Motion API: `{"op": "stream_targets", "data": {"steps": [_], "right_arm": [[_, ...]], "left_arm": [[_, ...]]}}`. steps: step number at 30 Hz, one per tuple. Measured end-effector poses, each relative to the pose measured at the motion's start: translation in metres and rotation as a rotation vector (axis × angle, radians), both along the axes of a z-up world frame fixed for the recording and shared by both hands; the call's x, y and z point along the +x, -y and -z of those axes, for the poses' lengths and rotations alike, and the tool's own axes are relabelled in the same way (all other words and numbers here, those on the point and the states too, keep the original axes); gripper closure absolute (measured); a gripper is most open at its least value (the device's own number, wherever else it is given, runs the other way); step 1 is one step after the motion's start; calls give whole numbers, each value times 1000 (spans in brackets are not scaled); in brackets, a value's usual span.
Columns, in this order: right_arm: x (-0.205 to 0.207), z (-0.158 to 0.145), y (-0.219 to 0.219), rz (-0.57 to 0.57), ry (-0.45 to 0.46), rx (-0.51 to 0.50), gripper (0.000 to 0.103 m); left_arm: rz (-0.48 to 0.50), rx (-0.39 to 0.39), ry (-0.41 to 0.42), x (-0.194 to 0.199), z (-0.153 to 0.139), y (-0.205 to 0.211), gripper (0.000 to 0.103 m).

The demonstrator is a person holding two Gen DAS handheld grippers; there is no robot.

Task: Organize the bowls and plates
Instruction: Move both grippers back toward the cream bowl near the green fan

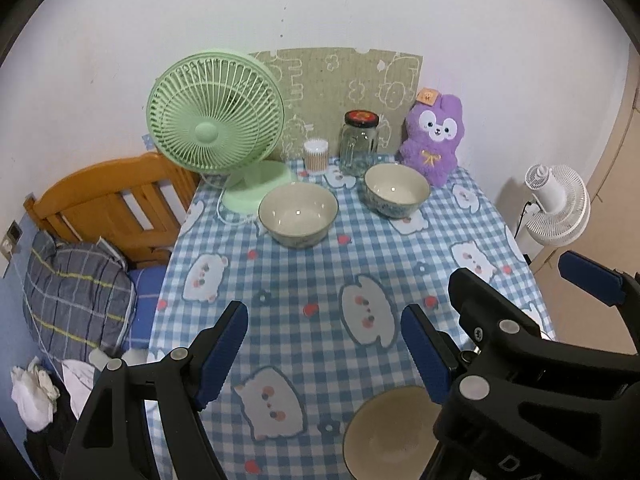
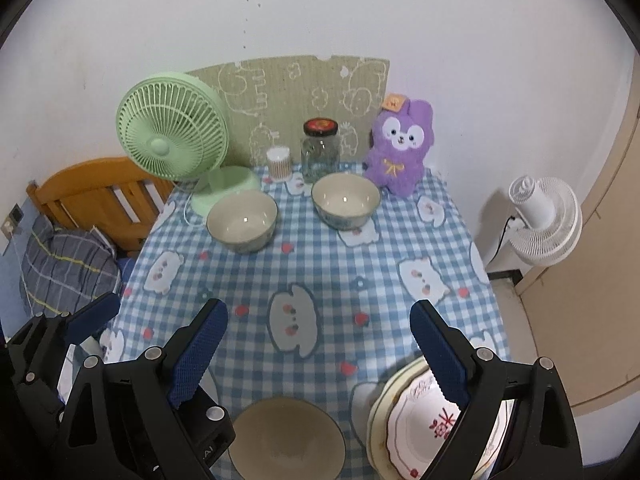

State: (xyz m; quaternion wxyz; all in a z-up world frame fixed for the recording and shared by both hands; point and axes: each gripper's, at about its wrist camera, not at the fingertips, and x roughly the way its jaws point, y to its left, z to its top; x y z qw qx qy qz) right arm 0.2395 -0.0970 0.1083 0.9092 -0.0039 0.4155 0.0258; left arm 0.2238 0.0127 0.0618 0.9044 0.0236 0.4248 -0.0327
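3 bowls (image 2: 242,220) upright, rims up; plates (image 2: 416,420) flat.

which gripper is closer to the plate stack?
Right. The right gripper is open with its right finger over the plate stack at the table's near right corner. The left gripper, also open, sits further left, beyond the near bowl.

the middle of my checked tablecloth (image 2: 328,280) lies bare, a wide lane between near and far dishes. ahead, two bowls (image 2: 242,220) (image 2: 346,200) sit apart with a gap between. behind them the green fan (image 2: 172,136), jar (image 2: 320,152) and purple plush (image 2: 400,148) block the wall side.
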Motion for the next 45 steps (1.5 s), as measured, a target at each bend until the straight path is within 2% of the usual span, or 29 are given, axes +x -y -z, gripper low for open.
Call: {"op": "stream_targets", "data": {"steps": [10, 17, 22, 24, 31, 38, 40, 45], "right_arm": [[31, -13, -23, 30, 17, -10, 9], [48, -16, -39, 33, 43, -18, 9], [67, -11, -44, 26, 21, 11, 11], [77, -7, -46, 14, 13, 16, 15], [110, 12, -48, -36, 6, 32, 16], [148, 39, -47, -68, -1, 53, 28], [156, 45, -50, -84, 9, 38, 28], [180, 66, -55, -98, -25, 36, 29]], "left_arm": [[41, -2, 40, 30, -15, -21, 22], [65, -6, 50, 53, -15, -37, 22], [53, -17, 40, 71, -12, -42, 22], [45, -18, 41, 76, -11, -43, 22], [9, -13, 26, 104, 4, -44, 22], [-42, 9, 24, 134, 25, -40, 24], [-69, 17, 38, 141, 31, -39, 24], [-92, 7, 8, 164, 53, -42, 24]]}}
